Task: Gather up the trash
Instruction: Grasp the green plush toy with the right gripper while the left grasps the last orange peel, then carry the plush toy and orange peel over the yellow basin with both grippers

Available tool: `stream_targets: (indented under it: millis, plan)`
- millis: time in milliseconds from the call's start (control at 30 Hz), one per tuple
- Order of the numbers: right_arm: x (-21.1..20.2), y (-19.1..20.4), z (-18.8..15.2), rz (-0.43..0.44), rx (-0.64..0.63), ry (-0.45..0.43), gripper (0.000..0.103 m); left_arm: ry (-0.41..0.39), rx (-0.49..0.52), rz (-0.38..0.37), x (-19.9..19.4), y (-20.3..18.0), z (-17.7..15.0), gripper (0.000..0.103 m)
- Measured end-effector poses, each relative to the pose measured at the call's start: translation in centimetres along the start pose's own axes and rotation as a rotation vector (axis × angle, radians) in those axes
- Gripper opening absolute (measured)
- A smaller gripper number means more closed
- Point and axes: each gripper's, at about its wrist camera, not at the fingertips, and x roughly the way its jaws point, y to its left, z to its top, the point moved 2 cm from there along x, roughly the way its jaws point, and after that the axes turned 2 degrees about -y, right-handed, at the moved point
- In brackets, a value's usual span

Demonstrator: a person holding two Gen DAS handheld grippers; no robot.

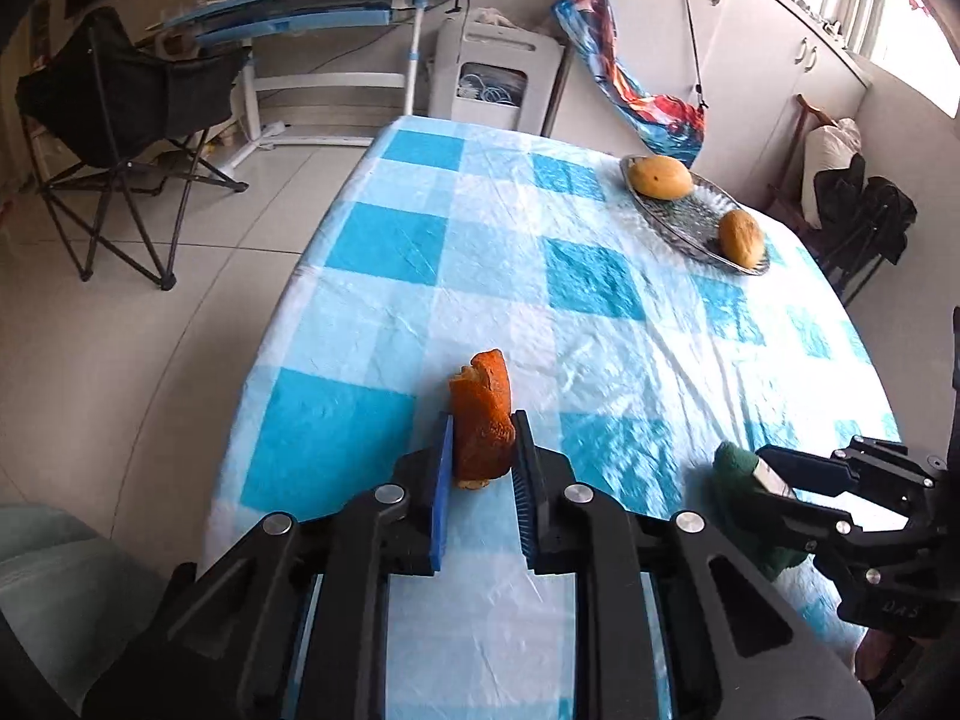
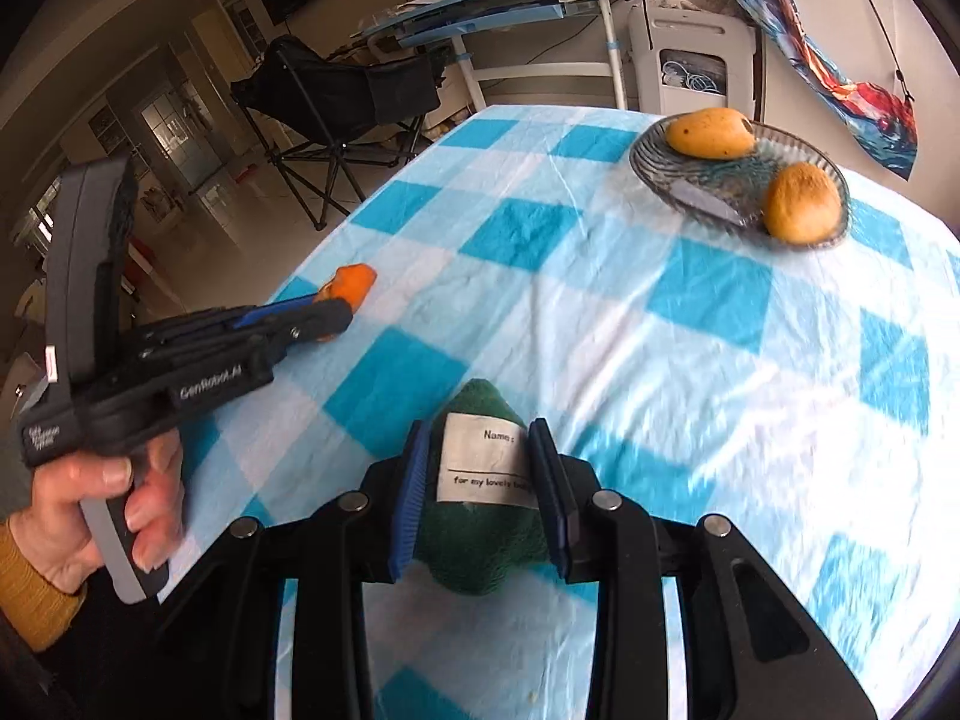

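My left gripper point(image 1: 480, 429) is shut on an orange peel point(image 1: 483, 414), held upright just above the blue-checked tablecloth point(image 1: 540, 300) near its left edge. The peel also shows in the right wrist view point(image 2: 351, 282), sticking out of the left gripper point(image 2: 327, 306). My right gripper point(image 2: 480, 444) is shut on a green cloth point(image 2: 480, 546) with a white label point(image 2: 486, 462). In the left wrist view the right gripper point(image 1: 768, 474) holds the cloth point(image 1: 735, 468) at the lower right.
A glass dish point(image 1: 690, 216) with two mangoes point(image 1: 660, 177) point(image 1: 741, 237) sits at the table's far right; it also shows in the right wrist view point(image 2: 696, 186). A black folding chair point(image 1: 120, 120) and a blue desk point(image 1: 312, 6) stand beyond the table.
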Motion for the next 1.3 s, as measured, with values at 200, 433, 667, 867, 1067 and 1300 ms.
stream_targets:
  millis: [200,433,667,867,1067,1300]
  plan:
    - [-3.4,2.6,-5.1,0.004,0.012,-0.023,0.036,0.021,0.000,-0.110,-4.1,-1.2,-5.3,0.016]
    - [-5.6,3.2,-8.0,0.034,0.061,-0.092,0.056,0.000,0.036,-0.134,-8.0,-3.0,-10.3,0.017]
    - [-5.4,2.8,-8.3,0.038,0.111,-0.121,0.058,-0.073,0.071,-0.090,-9.4,-3.8,-10.3,0.044]
    - [-4.8,3.1,-8.2,0.034,0.115,-0.135,0.058,-0.077,0.092,-0.045,-8.8,-3.9,-10.5,0.044]
    - [-4.7,3.3,-8.2,0.001,0.099,-0.140,0.041,-0.065,0.112,-0.072,-8.4,-4.3,-10.6,0.018]
    - [-6.3,3.2,-8.8,-0.001,0.126,-0.180,0.037,-0.097,0.147,-0.099,-10.1,-5.2,-11.6,0.016]
